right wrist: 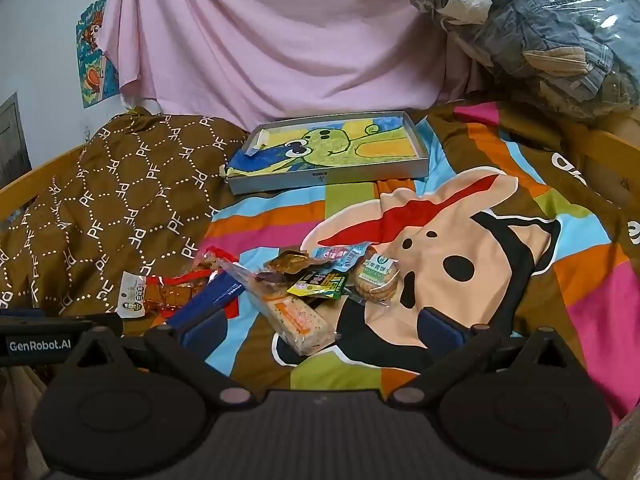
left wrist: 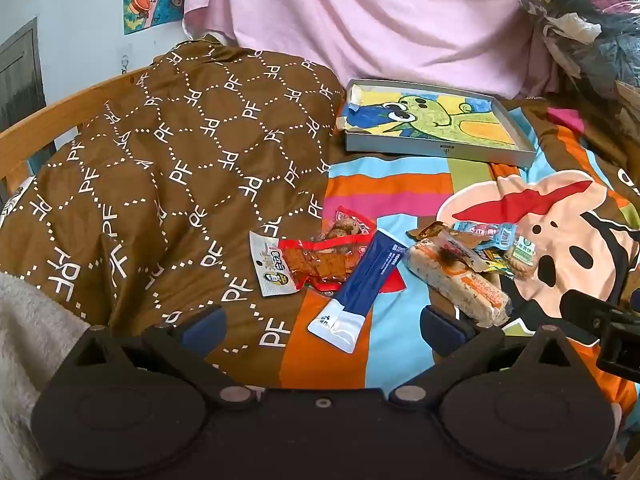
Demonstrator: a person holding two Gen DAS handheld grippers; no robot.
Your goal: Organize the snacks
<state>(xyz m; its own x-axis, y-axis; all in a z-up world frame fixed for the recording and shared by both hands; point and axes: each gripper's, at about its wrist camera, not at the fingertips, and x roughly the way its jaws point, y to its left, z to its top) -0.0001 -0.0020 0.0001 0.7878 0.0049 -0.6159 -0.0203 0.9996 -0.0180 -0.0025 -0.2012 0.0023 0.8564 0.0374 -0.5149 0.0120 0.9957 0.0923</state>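
Left gripper (left wrist: 322,322) and right gripper (right wrist: 320,326) are hovering fully open, empty. Snack pile (right wrist: 288,284) is lying loose; tray (right wrist: 280,185) at 12 o'clock is likely waiting as destination.

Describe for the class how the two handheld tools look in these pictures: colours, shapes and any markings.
Both are matte black. The left tool and the right tool each have two round disc housings at the base, angled link arms with silver pivot pins, and dark blue pads at the fingertips. In the right wrist view, the left one's side bears a white "GenRobot.AI" label. No cables or sleeves show.
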